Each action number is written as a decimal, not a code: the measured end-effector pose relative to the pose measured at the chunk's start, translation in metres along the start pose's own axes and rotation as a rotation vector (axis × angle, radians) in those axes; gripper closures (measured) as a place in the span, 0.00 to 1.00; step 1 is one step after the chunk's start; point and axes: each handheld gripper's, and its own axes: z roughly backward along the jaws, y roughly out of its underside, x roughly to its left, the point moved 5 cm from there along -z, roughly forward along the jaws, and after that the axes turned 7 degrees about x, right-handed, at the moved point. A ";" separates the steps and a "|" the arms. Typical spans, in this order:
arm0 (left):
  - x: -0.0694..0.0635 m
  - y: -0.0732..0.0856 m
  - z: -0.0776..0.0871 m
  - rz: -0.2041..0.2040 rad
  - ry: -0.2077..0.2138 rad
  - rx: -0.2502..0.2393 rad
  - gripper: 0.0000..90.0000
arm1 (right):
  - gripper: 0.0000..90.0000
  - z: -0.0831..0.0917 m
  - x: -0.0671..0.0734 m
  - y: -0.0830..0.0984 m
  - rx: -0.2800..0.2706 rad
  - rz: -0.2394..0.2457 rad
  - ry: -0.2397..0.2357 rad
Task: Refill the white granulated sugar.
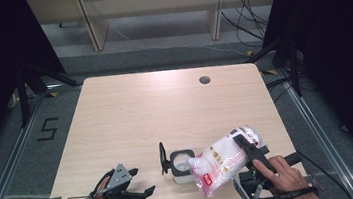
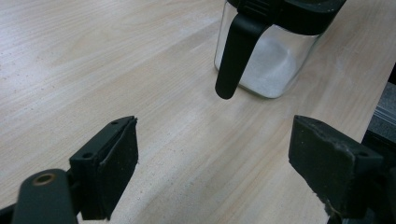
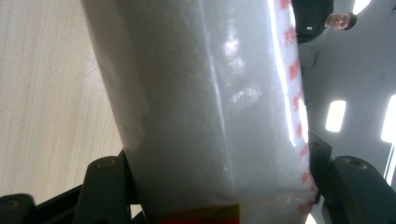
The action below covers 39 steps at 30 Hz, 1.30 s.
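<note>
While the right gripper (image 1: pixel 249 157) clamps the white bag (image 1: pixel 224 159) at the lower right of the frame, the bag's long axis runs from upper right down to lower left, its lower end touching the open jar (image 1: pixel 182 165) (lid (image 1: pixel 163 158) hinged upright). At lower left, the left gripper (image 1: pixel 136 187) rests wide open, empty. Pale wooden table (image 1: pixel 165 111); grey floor (image 1: pixel 15 163), cables (image 1: pixel 250 15) beyond.
</note>
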 end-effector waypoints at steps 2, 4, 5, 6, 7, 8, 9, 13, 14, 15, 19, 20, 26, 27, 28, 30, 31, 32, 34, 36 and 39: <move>0.000 0.000 0.000 0.003 0.001 -0.005 0.17 | 0.45 0.000 0.000 0.000 0.002 -0.007 -0.002; -0.001 0.000 0.001 0.002 0.003 0.004 0.17 | 0.45 0.001 -0.003 0.000 0.005 0.038 -0.011; -0.001 0.000 0.001 0.002 0.003 0.003 0.17 | 0.45 0.001 -0.004 0.000 0.010 0.045 -0.014; -0.001 0.000 0.001 0.002 0.003 0.003 0.17 | 0.45 0.000 -0.004 -0.001 -0.009 0.044 0.010; -0.001 0.000 0.001 0.002 0.003 0.003 0.17 | 0.45 0.000 -0.004 -0.001 -0.012 0.043 0.012; -0.001 0.000 0.000 0.003 0.005 0.001 0.17 | 0.45 0.002 -0.004 -0.001 0.007 0.050 -0.011; -0.001 0.000 0.000 0.005 0.004 -0.003 0.17 | 0.45 0.001 -0.004 -0.001 -0.006 0.045 0.009; -0.001 0.000 0.000 0.004 0.005 -0.003 0.17 | 0.45 0.001 -0.002 0.000 -0.002 0.022 -0.003; -0.001 0.000 0.000 0.004 0.005 -0.003 0.17 | 0.45 0.001 -0.004 -0.001 -0.011 0.041 0.010; -0.001 0.000 0.000 0.004 0.002 0.000 0.17 | 0.45 0.001 -0.004 -0.001 -0.008 0.043 0.008; -0.001 0.000 0.001 0.003 0.003 0.004 0.17 | 0.45 0.002 -0.004 -0.001 -0.001 0.041 -0.004; -0.001 0.000 0.001 0.003 0.003 0.004 0.17 | 0.45 0.002 -0.004 -0.001 -0.003 0.039 -0.003; 0.000 0.000 0.000 0.001 -0.001 0.000 0.17 | 0.45 0.001 -0.005 -0.001 -0.025 0.036 0.016; 0.000 0.000 0.000 0.001 -0.001 0.000 0.17 | 0.45 0.001 -0.005 -0.001 -0.025 0.036 0.016; -0.001 0.000 0.000 0.004 0.003 -0.003 0.17 | 0.45 0.001 -0.005 0.000 -0.025 0.034 0.016; -0.001 0.000 0.001 0.004 0.000 0.004 0.17 | 0.45 0.001 -0.005 0.000 -0.020 0.026 0.014; -0.001 0.000 0.000 0.004 0.003 -0.003 0.17 | 0.45 0.001 -0.005 0.000 -0.028 0.026 0.020; 0.000 0.000 0.000 0.003 -0.001 0.000 0.17 | 0.45 0.001 -0.005 -0.001 -0.030 0.025 0.021; 0.000 0.000 0.000 0.002 -0.001 0.001 0.17 | 0.45 0.002 -0.005 0.000 -0.005 0.036 -0.001; -0.001 0.000 0.000 0.005 0.003 -0.003 0.17 | 0.45 0.002 -0.005 0.000 -0.009 0.037 0.001; 0.000 0.000 0.000 0.003 0.000 -0.001 0.17 | 0.45 0.002 -0.005 0.000 -0.008 0.037 0.001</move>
